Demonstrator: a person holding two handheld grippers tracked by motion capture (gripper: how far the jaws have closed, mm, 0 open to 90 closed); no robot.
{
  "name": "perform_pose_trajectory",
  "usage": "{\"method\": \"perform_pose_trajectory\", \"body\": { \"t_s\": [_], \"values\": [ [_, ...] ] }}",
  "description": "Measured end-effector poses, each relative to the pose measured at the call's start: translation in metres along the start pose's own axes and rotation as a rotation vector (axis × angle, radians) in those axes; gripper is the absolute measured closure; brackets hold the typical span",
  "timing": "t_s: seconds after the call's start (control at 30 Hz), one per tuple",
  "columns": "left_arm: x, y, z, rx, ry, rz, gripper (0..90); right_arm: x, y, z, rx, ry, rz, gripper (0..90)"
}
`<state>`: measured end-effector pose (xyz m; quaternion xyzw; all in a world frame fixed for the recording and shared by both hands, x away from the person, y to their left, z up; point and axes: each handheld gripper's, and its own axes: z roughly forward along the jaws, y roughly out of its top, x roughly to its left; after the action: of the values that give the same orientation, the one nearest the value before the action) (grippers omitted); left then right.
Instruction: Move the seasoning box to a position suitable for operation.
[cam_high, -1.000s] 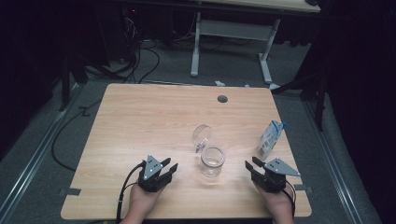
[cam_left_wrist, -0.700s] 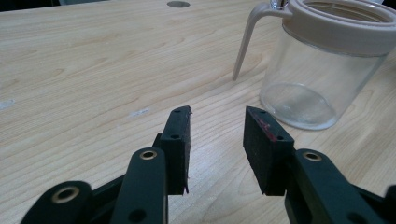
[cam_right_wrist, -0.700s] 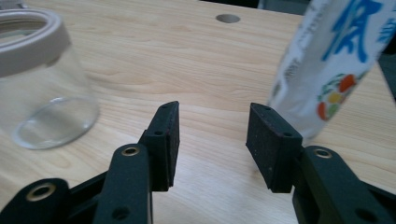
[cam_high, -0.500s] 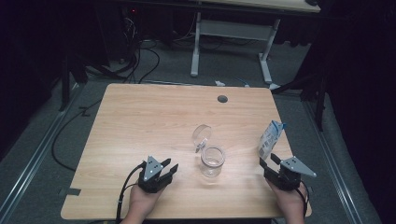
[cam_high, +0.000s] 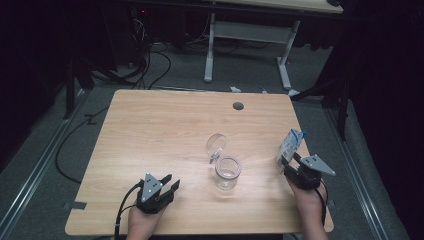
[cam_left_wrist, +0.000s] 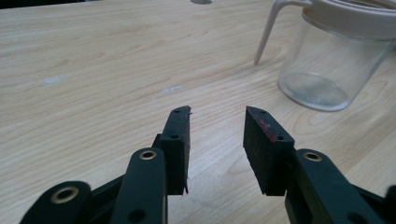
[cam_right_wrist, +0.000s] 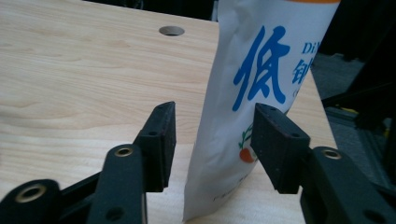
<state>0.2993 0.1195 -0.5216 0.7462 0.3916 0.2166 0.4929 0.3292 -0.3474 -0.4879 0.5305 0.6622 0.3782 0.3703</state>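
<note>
Two grippers are working over a wooden table (cam_high: 165, 135). Largest of the things on it, a white pouch with blue characters (cam_right_wrist: 261, 93) is standing upright between the jaws of the right gripper (cam_right_wrist: 212, 140); those jaws have just been closing, yet both pads are standing apart from the pouch, gripping nothing. A clear glass jar (cam_left_wrist: 327, 70), its lid (cam_high: 216, 145) hinged up, is sitting ahead and to the right of the left gripper (cam_left_wrist: 217, 135), whose jaws are gaping, released, over bare wood.
</note>
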Motion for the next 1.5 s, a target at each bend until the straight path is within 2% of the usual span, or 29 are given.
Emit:
{"method": "perform_pose_trajectory", "body": {
  "t_s": [0.17, 0.27, 0.43, 0.5, 0.77, 0.87, 0.9, 1.03, 1.13, 1.2, 1.27, 1.33, 1.43, 1.5],
  "values": [
    [0.001, -0.001, -0.004, -0.004, 0.008, -0.007, 61.6, 0.003, 0.003, 0.003, 0.008, -0.046, -0.027, 62.4],
    [0.001, -0.001, -0.002, -0.002, 0.003, -0.003, 61.6, 0.000, 0.003, 0.002, 0.008, -0.037, -0.017, 68.6],
    [-0.002, 0.001, 0.003, -0.003, -0.013, 0.002, 61.5, -0.008, -0.001, -0.003, 0.003, -0.041, 0.005, 85.6],
    [-0.003, 0.003, 0.005, -0.003, -0.022, 0.007, 61.5, -0.013, -0.004, -0.006, -0.007, -0.010, 0.027, 89.0],
    [-0.010, 0.011, 0.021, -0.006, -0.071, 0.021, 61.2, -0.016, -0.015, -0.022, -0.026, 0.056, 0.022, 88.4],
    [-0.012, 0.012, 0.025, -0.004, -0.079, 0.028, 61.2, -0.018, -0.017, -0.025, -0.039, 0.068, 0.043, 83.9],
    [-0.013, 0.012, 0.025, -0.004, -0.080, 0.029, 61.1, -0.018, -0.017, -0.026, -0.043, 0.075, 0.055, 79.4],
    [-0.011, 0.011, 0.022, -0.005, -0.080, 0.023, 59.2, -0.018, -0.017, -0.021, -0.046, 0.074, 0.067, 73.4],
    [-0.008, 0.010, 0.018, -0.010, -0.074, 0.013, 58.5, -0.015, -0.016, -0.017, -0.037, 0.077, 0.061, 68.9],
    [-0.006, 0.009, 0.015, -0.011, -0.065, 0.010, 58.5, -0.013, -0.014, -0.015, -0.041, 0.060, 0.047, 67.3],
    [-0.005, 0.008, 0.013, -0.012, -0.059, 0.007, 58.5, -0.011, -0.012, -0.012, -0.041, 0.030, 0.037, 67.3],
    [-0.003, 0.007, 0.011, -0.012, -0.053, 0.002, 58.5, -0.013, -0.012, -0.010, -0.039, 0.029, 0.053, 68.6],
    [-0.002, 0.006, 0.009, -0.012, -0.047, 0.000, 58.5, -0.014, -0.012, -0.010, -0.053, 0.039, 0.053, 75.2],
    [-0.002, 0.006, 0.009, -0.011, -0.045, -0.001, 58.5, -0.015, -0.012, -0.011, -0.067, 0.041, 0.046, 83.5]
  ]
}}
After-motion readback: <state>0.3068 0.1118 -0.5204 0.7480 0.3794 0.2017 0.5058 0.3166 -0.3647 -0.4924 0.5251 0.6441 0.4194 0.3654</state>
